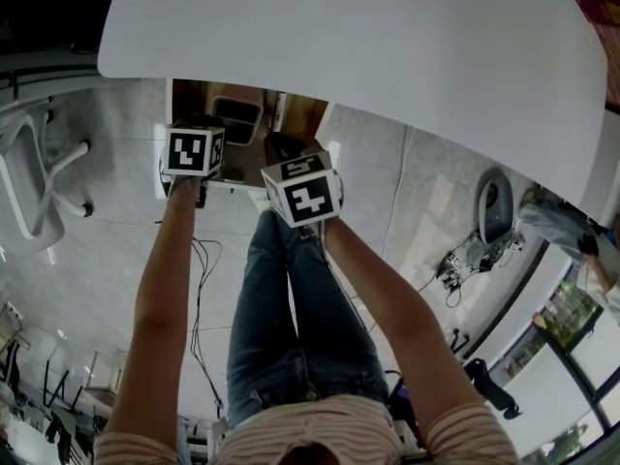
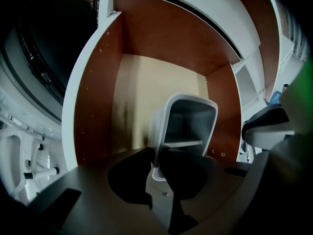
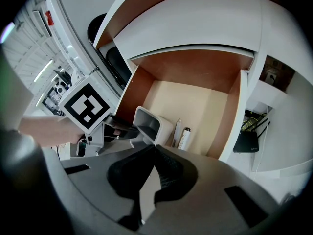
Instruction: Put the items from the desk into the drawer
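The drawer (image 1: 194,93) stands open under the white desk (image 1: 368,37); its brown walls (image 2: 98,92) and pale floor (image 3: 200,102) show in both gripper views. A white-grey open container (image 2: 188,126) stands inside it. My left gripper (image 2: 155,169) is shut on that container's near rim; its marker cube (image 1: 194,151) hangs over the drawer. In the right gripper view the container (image 3: 149,124) sits at the drawer's left, with two pens (image 3: 185,137) lying beside it. My right gripper (image 3: 153,148) is shut with nothing in it, just in front of the drawer; its cube (image 1: 302,190) is over my leg.
A white chair base (image 1: 34,177) stands on the floor at the left. A black router (image 3: 247,142) sits on a shelf right of the drawer. Cables (image 1: 199,279) trail over the floor. A person (image 1: 581,250) is at the far right.
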